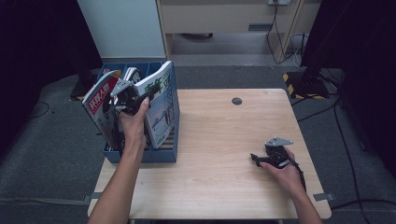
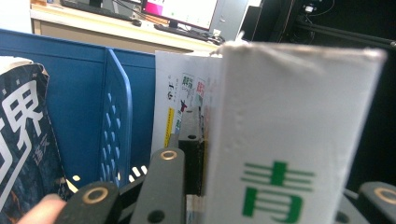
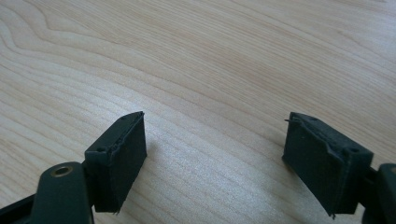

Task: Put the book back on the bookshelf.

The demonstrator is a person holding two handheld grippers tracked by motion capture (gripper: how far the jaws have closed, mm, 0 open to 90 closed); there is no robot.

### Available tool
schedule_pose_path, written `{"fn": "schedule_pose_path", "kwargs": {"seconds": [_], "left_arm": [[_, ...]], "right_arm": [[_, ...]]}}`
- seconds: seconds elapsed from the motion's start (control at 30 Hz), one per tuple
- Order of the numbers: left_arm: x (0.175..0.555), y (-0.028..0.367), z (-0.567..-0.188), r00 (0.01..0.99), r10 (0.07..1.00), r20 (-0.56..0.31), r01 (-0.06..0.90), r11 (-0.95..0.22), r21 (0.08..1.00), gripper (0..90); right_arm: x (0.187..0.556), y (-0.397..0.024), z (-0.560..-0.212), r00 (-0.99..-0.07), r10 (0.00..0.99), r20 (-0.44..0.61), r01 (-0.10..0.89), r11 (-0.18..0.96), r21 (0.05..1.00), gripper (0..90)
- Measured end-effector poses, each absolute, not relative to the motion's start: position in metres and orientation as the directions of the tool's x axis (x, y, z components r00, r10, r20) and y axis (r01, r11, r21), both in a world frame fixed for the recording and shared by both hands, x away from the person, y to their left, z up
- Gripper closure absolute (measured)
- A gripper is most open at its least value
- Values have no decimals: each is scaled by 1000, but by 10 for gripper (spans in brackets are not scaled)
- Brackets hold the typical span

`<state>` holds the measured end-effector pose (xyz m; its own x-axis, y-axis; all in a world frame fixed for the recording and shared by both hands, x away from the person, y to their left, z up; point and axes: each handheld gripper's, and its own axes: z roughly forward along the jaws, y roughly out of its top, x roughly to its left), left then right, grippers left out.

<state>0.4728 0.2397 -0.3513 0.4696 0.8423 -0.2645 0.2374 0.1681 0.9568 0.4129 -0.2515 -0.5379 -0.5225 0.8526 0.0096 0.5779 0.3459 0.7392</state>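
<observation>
A blue file box (image 1: 168, 155) stands on the left end of the wooden table (image 1: 219, 186), with several magazines upright in it. My left gripper (image 1: 139, 99) is shut on the top edge of a white magazine with green characters (image 1: 161, 105), which leans against the box's right side. In the left gripper view that magazine (image 2: 289, 116) stands close up and one black finger (image 2: 190, 140) presses its left face; the other finger is hidden behind it. My right gripper (image 1: 255, 157) rests low on the table at the right, open, with bare wood between its jaws (image 3: 215, 154).
A magazine with a red and white cover (image 1: 100, 100) leans at the box's left side, dark-covered in the left gripper view (image 2: 23, 140). A blue perforated divider (image 2: 114, 121) splits the box. A round cable hole (image 1: 237, 101) lies at the table's back edge. Dark floor surrounds the table.
</observation>
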Motion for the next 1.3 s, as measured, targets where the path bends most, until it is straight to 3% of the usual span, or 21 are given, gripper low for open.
{"fn": "schedule_pose_path", "kwargs": {"seconds": [1.3], "left_arm": [[463,243,-378,443,859,-256,226,169,959,725]], "right_arm": [[412,-252,-538,-524,852,8,576,347,740,214]]}}
